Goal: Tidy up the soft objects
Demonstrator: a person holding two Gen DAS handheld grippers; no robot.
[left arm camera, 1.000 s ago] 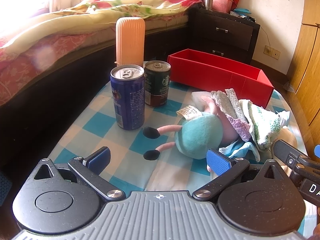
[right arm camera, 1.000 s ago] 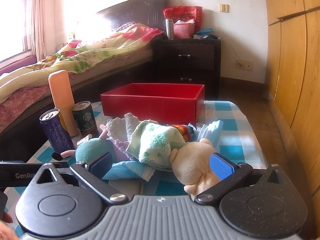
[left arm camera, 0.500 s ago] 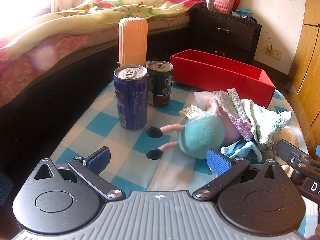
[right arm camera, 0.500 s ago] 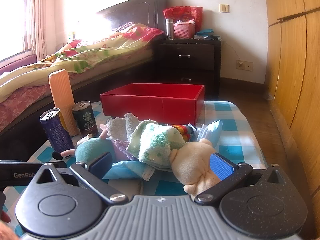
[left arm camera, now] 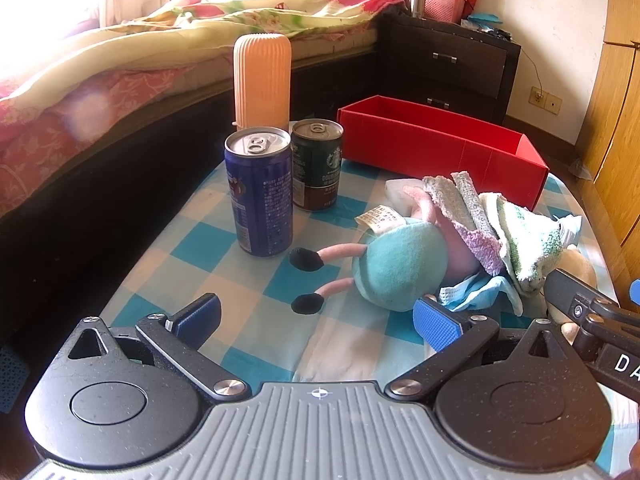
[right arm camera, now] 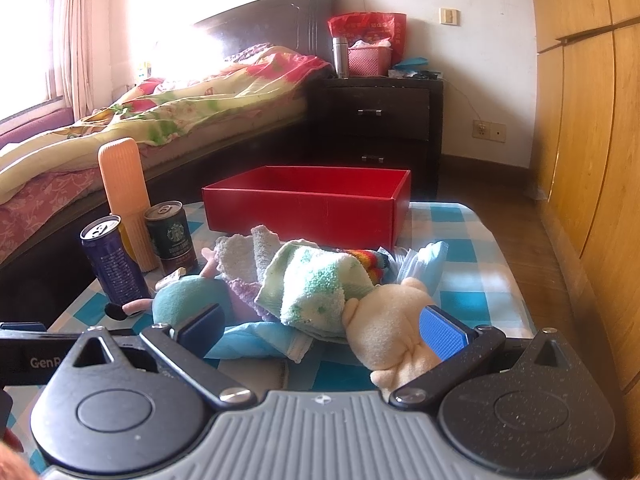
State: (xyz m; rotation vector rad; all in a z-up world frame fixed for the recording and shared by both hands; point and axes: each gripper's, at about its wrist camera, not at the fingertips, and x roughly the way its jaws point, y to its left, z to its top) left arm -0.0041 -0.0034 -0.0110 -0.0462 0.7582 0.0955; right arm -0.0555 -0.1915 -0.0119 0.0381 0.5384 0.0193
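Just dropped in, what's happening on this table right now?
A person holds two grippers, both open and empty, over a checked table. The left gripper faces the teal plush; the right gripper faces the cream plush and green towel. The soft things lie heaped together, and no soft thing shows in the red box. Two cans stand aside.

Open right gripper frames cream plush before red box.

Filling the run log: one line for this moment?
left gripper: open, empty | right gripper: open, empty | soft pile: on table | red box: empty
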